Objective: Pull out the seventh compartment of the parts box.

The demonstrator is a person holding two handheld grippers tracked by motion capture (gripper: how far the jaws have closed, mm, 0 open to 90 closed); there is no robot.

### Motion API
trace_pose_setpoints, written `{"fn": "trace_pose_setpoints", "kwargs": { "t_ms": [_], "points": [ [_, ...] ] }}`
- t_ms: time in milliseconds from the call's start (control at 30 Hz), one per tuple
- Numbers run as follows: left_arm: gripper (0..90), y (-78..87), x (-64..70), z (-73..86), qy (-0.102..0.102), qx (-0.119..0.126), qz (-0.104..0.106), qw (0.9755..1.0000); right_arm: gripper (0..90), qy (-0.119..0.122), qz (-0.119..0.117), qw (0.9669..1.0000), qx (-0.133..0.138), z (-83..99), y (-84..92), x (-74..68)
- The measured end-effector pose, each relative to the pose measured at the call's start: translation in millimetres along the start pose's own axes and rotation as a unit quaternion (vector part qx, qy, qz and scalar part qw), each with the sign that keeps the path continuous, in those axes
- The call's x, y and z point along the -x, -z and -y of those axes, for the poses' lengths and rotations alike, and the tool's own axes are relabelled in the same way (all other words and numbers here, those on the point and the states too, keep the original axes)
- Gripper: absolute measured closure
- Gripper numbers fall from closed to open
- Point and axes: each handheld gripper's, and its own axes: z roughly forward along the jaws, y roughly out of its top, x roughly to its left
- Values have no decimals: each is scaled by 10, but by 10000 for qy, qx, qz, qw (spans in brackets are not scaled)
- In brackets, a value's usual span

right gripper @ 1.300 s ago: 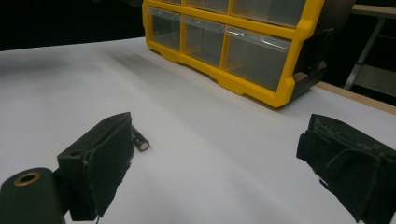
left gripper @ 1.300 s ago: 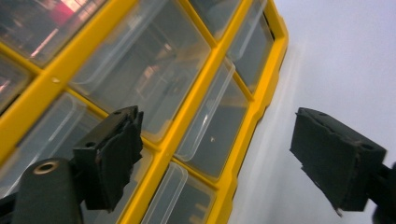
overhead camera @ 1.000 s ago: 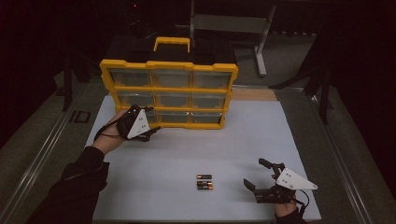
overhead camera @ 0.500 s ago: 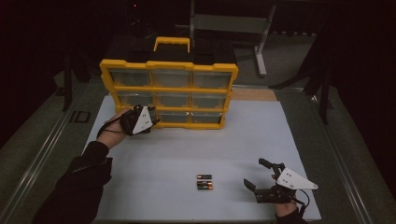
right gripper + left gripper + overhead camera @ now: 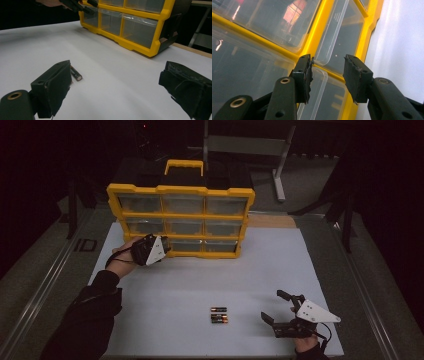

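- Since the earlier frames the left gripper (image 5: 162,249) has slid in against the bottom-left drawer (image 5: 142,243) of the yellow organizer (image 5: 181,215), and its fingers (image 5: 306,77) have just been closing; the right gripper (image 5: 282,312) has kept its place.
- Nearest: right gripper rests low on the white table (image 5: 200,280) at the near right corner, fingers (image 5: 56,87) spread wide with nothing between them. Judged to be parked, waiting its turn.
- Just left of it, two batteries (image 5: 218,315) lie side by side flat on the table, untouched. Right gripper view shows one battery (image 5: 76,74) just past its left finger. Likely the load meant for a drawer, hence laid within easy reach of the idle hand.
- Mid table: bare white surface between batteries and organizer, well apart.
- Far: organizer stands upright on its edge at the back of the table, handle (image 5: 184,166) on top, three rows of clear drawers facing the person, so fronts can be pulled straight toward the near side.
- Left gripper view: fingers partly closed, a gap remaining, straddling the clear lip of a drawer front (image 5: 329,47) beside a yellow divider (image 5: 318,32). One pad looks at the lip's edge; the other stands off. No firm pinch yet, so I count them open.
- Judgement: step in hand is seizing that drawer's lip to draw it out. Risk: the thin clear lip slips from the worn pads.
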Motion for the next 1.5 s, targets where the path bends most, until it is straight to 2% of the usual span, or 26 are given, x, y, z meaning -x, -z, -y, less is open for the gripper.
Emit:
{"fn": "trace_pose_setpoints", "kwargs": {
  "t_ms": [200,233,300,333,500,567,667,700,733,767,833,867,1000,1100,1167,1200,1267,1300,1333,1367,1433,1500],
  "points": [
    [573,-9,41,6,-342,-26,-146,9993,89,-2,-7,10000,-2,-1,-1,-1],
    [576,-8,56,5,-540,-85,-206,9983,88,-6,-10,10000,-10,-1,-3,-3],
    [578,-18,79,8,-799,-218,-253,9962,88,-6,-20,10000,-12,-1,-6,-5],
    [575,-26,108,15,-987,-233,-331,9943,88,-5,-23,10000,-14,-1,-6,-6],
    [570,-31,121,17,-945,-237,-379,9945,89,-4,-24,10000,-29,1,-8,-4],
    [596,-32,120,21,-946,-227,-444,9943,88,0,-30,10000,-38,1,-13,-7],
    [642,-40,144,-2,-1133,-336,-567,9914,89,10,-32,10000,-32,-4,-10,-12],
    [649,-40,144,-2,-1133,-336,-567,9914,89,4,-38,10000,-33,-3,-10,-10],
    [649,-43,155,-7,-1229,-389,-589,9899,89,4,-38,10000,-33,-3,-10,-10],
    [649,-43,155,-7,-1229,-389,-589,9899,89,4,-38,10000,-33,-3,-10,-10],
    [661,-53,177,-27,-1362,-479,-679,9872,89,-2,-44,10000,-36,-2,-10,-8],
    [670,-53,177,-27,-1362,-479,-679,9872,89,-4,-44,10000,-40,-2,-11,-8],
    [691,-67,221,-28,-1499,-534,-882,9833,89,-14,-50,10000,-45,1,-11,-6],
    [692,-68,227,-32,-1526,-568,-911,9824,89,-17,-53,10000,-51,1,-15,-8],
    [693,-74,255,-21,-1599,-574,-1005,9803,89,-13,-47,10000,-51,-1,-15,-11],
    [693,-82,282,-9,-1662,-567,-1108,9782,89,-10,-46,10000,-45,-3,-12,-11],
    [692,-91,307,5,-1699,-544,-1208,9765,89,-9,-44,10000,-48,-3,-12,-9],
    [692,-91,307,5,-1699,-544,-1208,9765,89,-8,-45,10000,-53,-1,-14,-9],
    [693,-100,329,10,-1759,-551,-1302,9742,89,-16,-49,10000,-57,-1,-16,-10],
    [705,-100,329,10,-1759,-551,-1302,9742,89,-16,-49,10000,-57,-1,-16,-10],
    [721,-100,338,4,-1825,-617,-1384,9715,89,-10,-50,10000,-72,-3,-19,-15],
    [735,-101,332,-10,-1762,-630,-1368,9728,89,-11,-44,10000,-75,-3,-19,-14]
  ]
}}
